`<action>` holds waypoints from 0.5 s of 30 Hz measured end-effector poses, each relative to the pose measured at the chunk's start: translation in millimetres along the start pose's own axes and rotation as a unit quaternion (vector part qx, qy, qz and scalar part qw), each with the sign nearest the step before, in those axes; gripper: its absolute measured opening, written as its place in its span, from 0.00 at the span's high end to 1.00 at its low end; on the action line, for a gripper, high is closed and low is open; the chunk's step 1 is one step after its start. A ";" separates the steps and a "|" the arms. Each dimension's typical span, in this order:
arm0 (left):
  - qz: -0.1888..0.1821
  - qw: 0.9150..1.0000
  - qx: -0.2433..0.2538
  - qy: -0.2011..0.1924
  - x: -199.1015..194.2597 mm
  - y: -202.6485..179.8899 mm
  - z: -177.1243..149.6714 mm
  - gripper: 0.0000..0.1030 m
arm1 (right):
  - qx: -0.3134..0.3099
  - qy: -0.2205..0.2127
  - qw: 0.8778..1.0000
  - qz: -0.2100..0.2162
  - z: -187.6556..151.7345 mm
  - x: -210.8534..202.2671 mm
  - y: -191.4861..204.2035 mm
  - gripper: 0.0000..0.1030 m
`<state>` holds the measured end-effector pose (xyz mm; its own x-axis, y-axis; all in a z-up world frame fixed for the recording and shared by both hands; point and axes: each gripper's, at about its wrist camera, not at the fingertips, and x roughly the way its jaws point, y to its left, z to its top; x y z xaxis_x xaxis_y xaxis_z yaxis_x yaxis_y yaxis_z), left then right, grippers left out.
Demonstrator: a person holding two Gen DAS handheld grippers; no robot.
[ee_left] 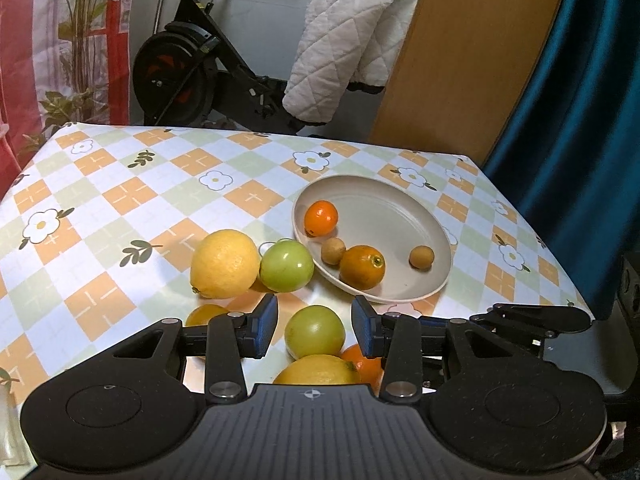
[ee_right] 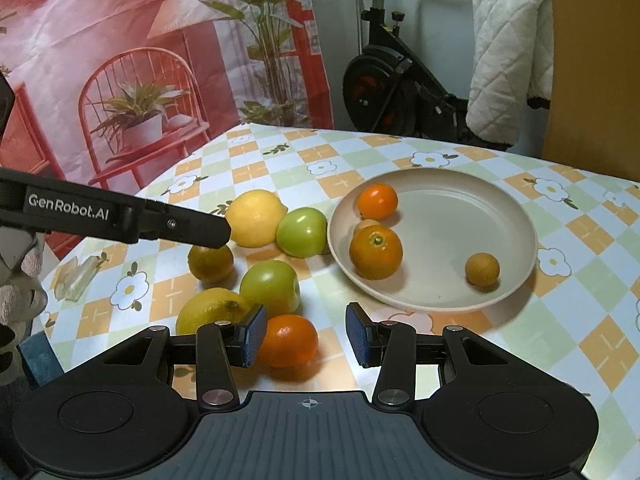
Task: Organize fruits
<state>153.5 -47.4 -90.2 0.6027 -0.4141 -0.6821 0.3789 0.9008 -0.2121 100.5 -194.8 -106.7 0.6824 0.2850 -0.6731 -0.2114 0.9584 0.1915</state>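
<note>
Progress: four small fruits in plate | left: six loose on surface | my left fingers wide around green fruit | right fingers wide, orange between, empty.

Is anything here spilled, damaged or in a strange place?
Nothing is spilled or damaged. The plate sits flat and holds two oranges and two small brown fruits. The only odd item is a crumpled clear wrapper lying on the tablecloth near the table's edge, apart from the fruit.
</note>
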 end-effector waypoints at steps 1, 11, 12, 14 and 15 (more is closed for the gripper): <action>-0.002 1.000 0.002 0.002 0.7 -0.5 -0.6 0.59 | 0.000 0.001 1.000 0.001 -0.5 0.8 0.5 0.61; -0.010 1.000 -0.002 0.013 7.0 2.0 -3.4 0.59 | -0.016 0.026 0.999 0.014 -9.7 15.0 9.0 0.61; -0.013 1.000 -0.002 0.014 8.0 0.9 -3.2 0.59 | -0.017 0.029 0.999 0.015 -10.4 17.2 9.5 0.61; -0.018 1.000 -0.001 0.017 10.2 -0.3 -3.0 0.59 | -0.020 0.033 0.999 0.015 -11.6 21.4 10.8 0.61; -0.021 1.000 0.000 0.018 11.5 -1.1 -3.0 0.59 | -0.021 0.035 0.999 0.014 -12.3 23.2 11.0 0.61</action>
<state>157.9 -52.7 -100.0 0.5597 -0.4469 -0.6978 0.4030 0.8826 -0.2420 105.4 -177.8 -129.0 0.6254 0.3095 -0.7163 -0.2608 0.9481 0.1819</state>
